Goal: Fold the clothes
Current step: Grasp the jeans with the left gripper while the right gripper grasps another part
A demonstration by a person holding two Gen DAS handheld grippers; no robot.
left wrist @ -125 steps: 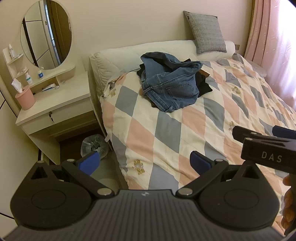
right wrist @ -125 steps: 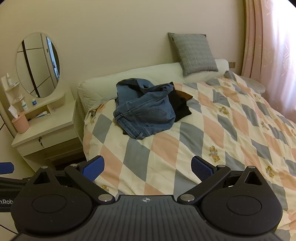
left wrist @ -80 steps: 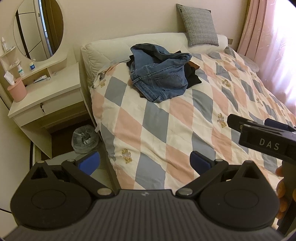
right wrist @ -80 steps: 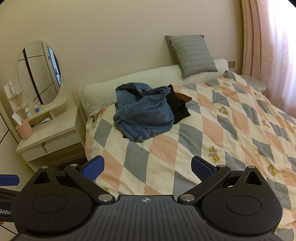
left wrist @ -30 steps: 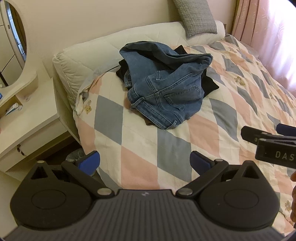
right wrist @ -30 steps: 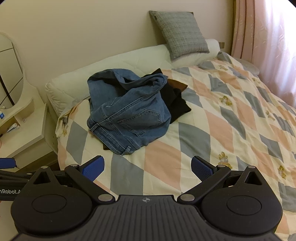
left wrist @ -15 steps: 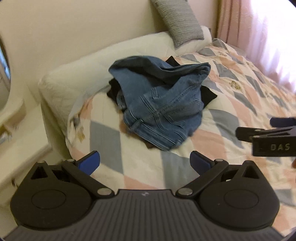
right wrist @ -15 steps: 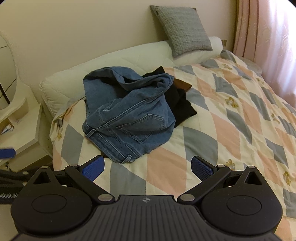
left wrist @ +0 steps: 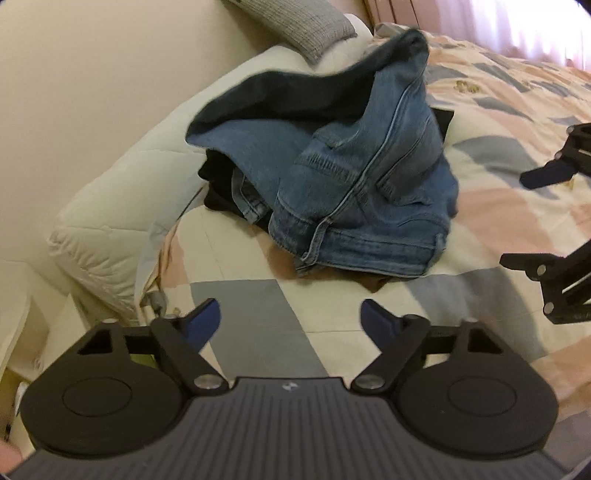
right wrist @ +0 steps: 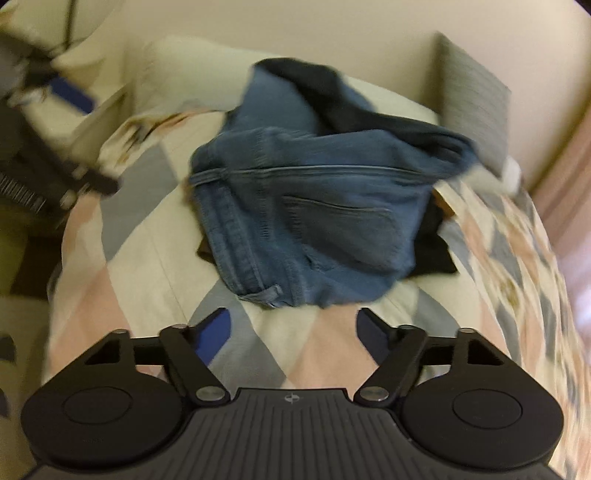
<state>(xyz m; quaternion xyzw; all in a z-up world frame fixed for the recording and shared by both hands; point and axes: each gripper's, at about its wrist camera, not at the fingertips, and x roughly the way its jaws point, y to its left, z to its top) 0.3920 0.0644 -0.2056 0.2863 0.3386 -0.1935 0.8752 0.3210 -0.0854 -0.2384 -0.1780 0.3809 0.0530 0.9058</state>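
Near the head corner of the bed [left wrist: 258,295], bare quilt lies between both grippers and the jeans [left wrist: 351,177]. Left gripper [left wrist: 290,319] and right gripper [right wrist: 293,326] are closing on nothing. Dark clothes [left wrist: 218,184] sit mostly hidden beneath (right view blurred). Jeans lie crumpled, waistband frontmost.

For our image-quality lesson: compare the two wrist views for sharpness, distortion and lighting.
Right wrist view: heavy motion blur smears the jeans, quilt and grey cushion; the right gripper itself stays crisp. Left wrist view: sharper, jeans stitching readable, mild blur toward the edges. Both: fisheye bending of the bed, dark corners, soft even light, bright washout at the curtain.
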